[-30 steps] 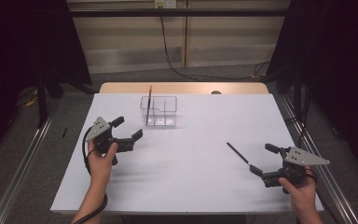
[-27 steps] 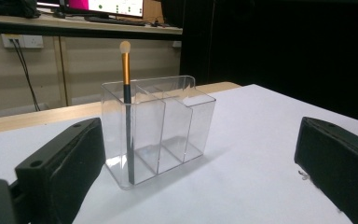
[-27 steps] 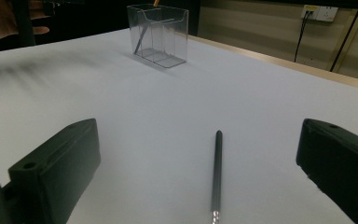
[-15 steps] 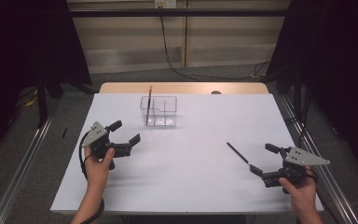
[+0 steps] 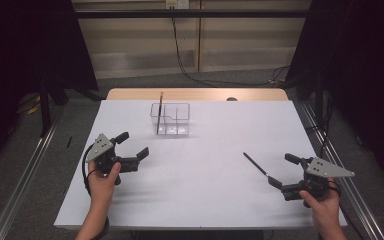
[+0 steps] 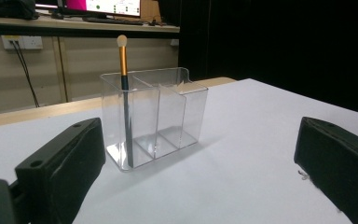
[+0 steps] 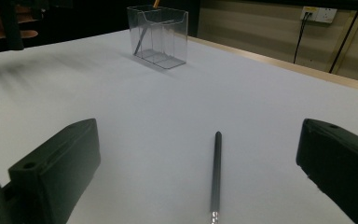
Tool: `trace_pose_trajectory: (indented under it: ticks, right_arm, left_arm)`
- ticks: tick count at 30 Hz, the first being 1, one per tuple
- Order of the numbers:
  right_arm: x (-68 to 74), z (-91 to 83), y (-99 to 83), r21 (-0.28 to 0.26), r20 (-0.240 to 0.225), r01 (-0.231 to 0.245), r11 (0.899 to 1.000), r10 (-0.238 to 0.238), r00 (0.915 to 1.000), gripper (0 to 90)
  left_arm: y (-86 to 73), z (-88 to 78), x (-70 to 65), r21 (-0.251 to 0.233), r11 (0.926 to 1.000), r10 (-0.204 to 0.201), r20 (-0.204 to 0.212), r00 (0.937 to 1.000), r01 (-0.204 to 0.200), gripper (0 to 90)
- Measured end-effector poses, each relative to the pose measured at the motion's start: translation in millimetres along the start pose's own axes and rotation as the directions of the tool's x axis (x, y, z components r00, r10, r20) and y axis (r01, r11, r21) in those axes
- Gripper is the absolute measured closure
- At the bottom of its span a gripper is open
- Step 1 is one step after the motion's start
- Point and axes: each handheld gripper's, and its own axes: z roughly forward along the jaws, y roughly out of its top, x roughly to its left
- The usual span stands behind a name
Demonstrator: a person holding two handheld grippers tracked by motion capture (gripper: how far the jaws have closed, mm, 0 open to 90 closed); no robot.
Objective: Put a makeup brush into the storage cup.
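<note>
Jaws on both grippers stand wide apart and hold nothing. Compared with a second ago, the left gripper (image 5: 132, 149) has swung down from a raised, tilted pose and now sits low over the white table (image 5: 205, 200), levelled and aimed at the clear organizer (image 5: 170, 119); in the left gripper view that organizer (image 6: 154, 116) stands straight ahead, between the two fingers and well beyond their tips. The right gripper (image 5: 280, 171) has not moved in that time. My reading is that the left hand has finished its part and is settling, so the next pick falls to the right.

A gold-handled brush (image 6: 123, 88) stands upright in the organizer's end compartment, the one nearer the left finger (image 6: 60, 163) in that view, with its pale tip above the rim. The other compartments look empty.

A dark stick (image 7: 214, 172), probably another brush or pencil, lies flat on the table between the right gripper's fingers, its near end close to their roots and its far end pointing away towards the organizer (image 7: 158, 35). From above, the stick (image 5: 255, 164) reaches past the fingertips, apart from both. It is not yet gripped.

No brand, label or legible writing shows on any item; a lit screen behind the table is too blurred to read.
</note>
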Motion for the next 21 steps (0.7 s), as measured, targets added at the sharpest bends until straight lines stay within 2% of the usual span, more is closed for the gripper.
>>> trace_pose_trajectory:
  ticks: [7, 16, 21]
  right_arm:
    - [0.2, 0.5, 0.0, -0.001, 0.000, -0.002, 1.000, 0.002, 1.0000, 0.0]
    - [1.0, 3.0, -0.1, 0.003, -0.005, -0.001, 1.000, 0.001, 1.0000, 0.0]
    - [1.4, 3.9, 0.3, 0.005, -0.009, 0.003, 1.000, -0.003, 1.0000, 0.0]
  left_arm:
    - [-0.2, -4.9, 0.7, -0.009, 1.0000, -0.002, -0.003, 1.0000, 0.002, 1.7]
    - [-0.6, -13.5, 2.4, 0.005, 0.9999, 0.014, -0.007, 0.9999, -0.014, 1.6]
    - [-1.4, -19.3, 3.3, -0.013, 0.9999, -0.002, -0.013, 0.9999, 0.002, 1.6]
